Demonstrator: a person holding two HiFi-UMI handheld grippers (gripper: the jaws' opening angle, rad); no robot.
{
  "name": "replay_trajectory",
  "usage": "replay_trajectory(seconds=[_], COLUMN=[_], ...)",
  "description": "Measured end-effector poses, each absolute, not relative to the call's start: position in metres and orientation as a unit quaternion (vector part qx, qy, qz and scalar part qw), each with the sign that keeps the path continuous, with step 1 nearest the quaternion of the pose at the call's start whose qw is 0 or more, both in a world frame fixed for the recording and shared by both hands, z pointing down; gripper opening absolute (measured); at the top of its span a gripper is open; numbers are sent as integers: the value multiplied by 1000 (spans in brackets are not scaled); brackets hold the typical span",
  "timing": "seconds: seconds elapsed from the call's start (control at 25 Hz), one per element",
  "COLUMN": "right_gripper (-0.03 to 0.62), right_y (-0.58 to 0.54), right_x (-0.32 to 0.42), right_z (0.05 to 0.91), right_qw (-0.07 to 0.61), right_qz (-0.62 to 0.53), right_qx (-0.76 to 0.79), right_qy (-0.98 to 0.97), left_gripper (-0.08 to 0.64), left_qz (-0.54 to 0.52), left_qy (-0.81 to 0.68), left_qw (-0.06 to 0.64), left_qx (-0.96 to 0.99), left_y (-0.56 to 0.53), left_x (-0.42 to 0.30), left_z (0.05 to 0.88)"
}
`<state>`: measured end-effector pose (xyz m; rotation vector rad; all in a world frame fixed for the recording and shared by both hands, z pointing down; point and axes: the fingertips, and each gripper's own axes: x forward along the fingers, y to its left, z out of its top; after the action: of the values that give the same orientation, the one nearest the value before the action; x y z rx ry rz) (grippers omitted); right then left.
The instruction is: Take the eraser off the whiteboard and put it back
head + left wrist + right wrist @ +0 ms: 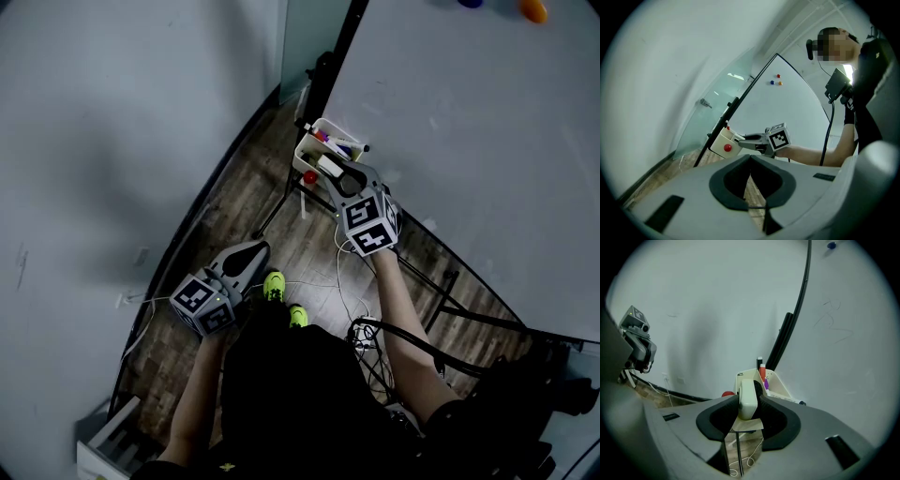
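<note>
From the head view, you are holding the right gripper (336, 172) at the tray (307, 150) beside the whiteboard (469, 112), with the left gripper (255, 251) hanging low, well apart. In the left gripper view, its jaws are meeting, with nothing between them. In the right gripper view, the jaws are clamping the cream eraser (747, 399) just in front of the tray.

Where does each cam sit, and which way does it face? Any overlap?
Head view: on the person's head, looking steeply down at floor, tray and whiteboard; arms, left gripper, right gripper and shoes show.
Left gripper view: on the left gripper, facing across to the whiteboard; its shut jaws and the right arm show.
Right gripper view: on the right gripper, facing the tray; its jaws grip the eraser.
Shared: all three see the tray.
</note>
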<state>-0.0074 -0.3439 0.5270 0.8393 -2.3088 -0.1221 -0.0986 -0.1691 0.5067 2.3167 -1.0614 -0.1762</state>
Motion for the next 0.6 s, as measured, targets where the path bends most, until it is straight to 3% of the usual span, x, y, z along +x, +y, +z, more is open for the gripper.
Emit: replay_trajectory(seconds=[0.6], right_gripper=[141], right_y=[-343], right_x=[-6], right_z=[509], right_qw=[317], right_qz=[-43], right_qx=[326], right_qy=[-890], left_gripper=[18], left_qz=[-60], left_qy=[-396], left_qw=[273], left_qx=[874], left_y=[-171], left_x=[-95], left_z=[504])
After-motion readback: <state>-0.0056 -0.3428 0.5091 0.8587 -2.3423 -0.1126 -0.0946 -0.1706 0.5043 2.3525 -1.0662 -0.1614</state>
